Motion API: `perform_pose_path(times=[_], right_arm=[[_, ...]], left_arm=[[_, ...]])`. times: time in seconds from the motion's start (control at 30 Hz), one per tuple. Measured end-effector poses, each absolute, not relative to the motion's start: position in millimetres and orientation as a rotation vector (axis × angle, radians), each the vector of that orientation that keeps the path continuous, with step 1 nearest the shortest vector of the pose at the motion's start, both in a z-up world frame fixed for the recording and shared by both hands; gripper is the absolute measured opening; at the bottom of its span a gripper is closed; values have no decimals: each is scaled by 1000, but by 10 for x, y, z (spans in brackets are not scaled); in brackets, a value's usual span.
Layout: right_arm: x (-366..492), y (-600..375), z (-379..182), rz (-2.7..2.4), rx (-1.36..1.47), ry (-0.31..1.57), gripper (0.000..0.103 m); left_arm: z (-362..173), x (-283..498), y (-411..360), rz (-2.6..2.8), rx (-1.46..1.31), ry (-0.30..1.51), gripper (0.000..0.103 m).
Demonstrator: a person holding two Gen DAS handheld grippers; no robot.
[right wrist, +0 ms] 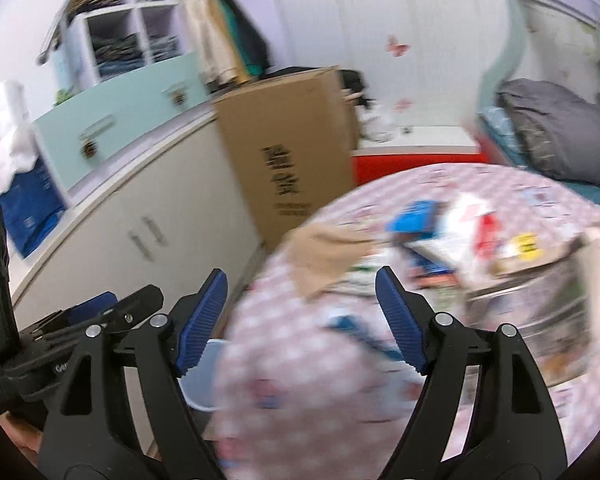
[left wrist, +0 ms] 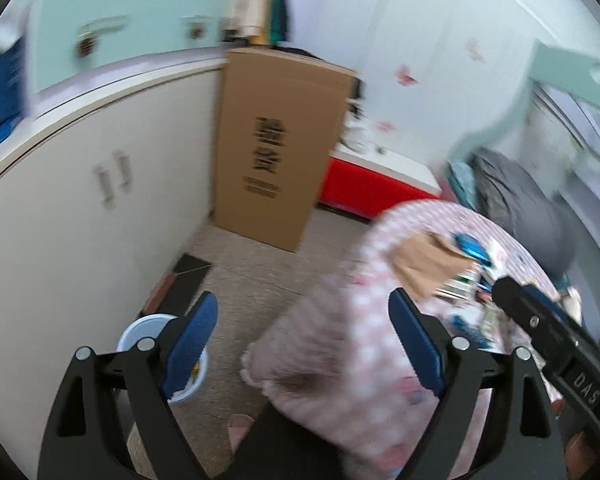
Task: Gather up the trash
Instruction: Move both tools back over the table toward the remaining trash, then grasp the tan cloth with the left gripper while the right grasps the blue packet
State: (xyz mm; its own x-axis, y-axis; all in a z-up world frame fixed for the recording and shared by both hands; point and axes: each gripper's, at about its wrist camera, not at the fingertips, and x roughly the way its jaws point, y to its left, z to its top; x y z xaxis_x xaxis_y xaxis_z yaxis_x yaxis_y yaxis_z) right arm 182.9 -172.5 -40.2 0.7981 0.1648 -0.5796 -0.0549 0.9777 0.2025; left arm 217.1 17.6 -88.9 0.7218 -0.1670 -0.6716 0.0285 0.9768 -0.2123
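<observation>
Both grippers (left wrist: 303,344) (right wrist: 301,320) gape above littered table (right wrist: 540,408).

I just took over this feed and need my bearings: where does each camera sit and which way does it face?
Left wrist: on the open left gripper, facing the floor, white bin and table edge; the right gripper shows at right.
Right wrist: on the open right gripper, facing the table's trash; the left gripper shows at left.
Shared: cardboard box, table, white cabinet.
</observation>
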Motion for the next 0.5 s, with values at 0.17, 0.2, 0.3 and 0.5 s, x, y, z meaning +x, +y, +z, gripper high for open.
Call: perform_pose_path(times=[0.17, 0.2, 0.3, 0.5], right_arm=[[1818, -2319, -359, -22, 168, 610, 76], [1812, -2420, -354, -45, 167, 603, 76], [1841, -2642, -368, -75, 184, 594, 76], [1958, -2909, -449, -81, 209, 604, 76]], left_arm=[[-885, 2300, -558, -145, -94, 768, 85], [-896, 2325, -735, -147, -58, 764, 85], [-964, 2427, -1140, -184, 14, 771, 85], [-1171, 2610, -1678, -163, 169, 775, 85]])
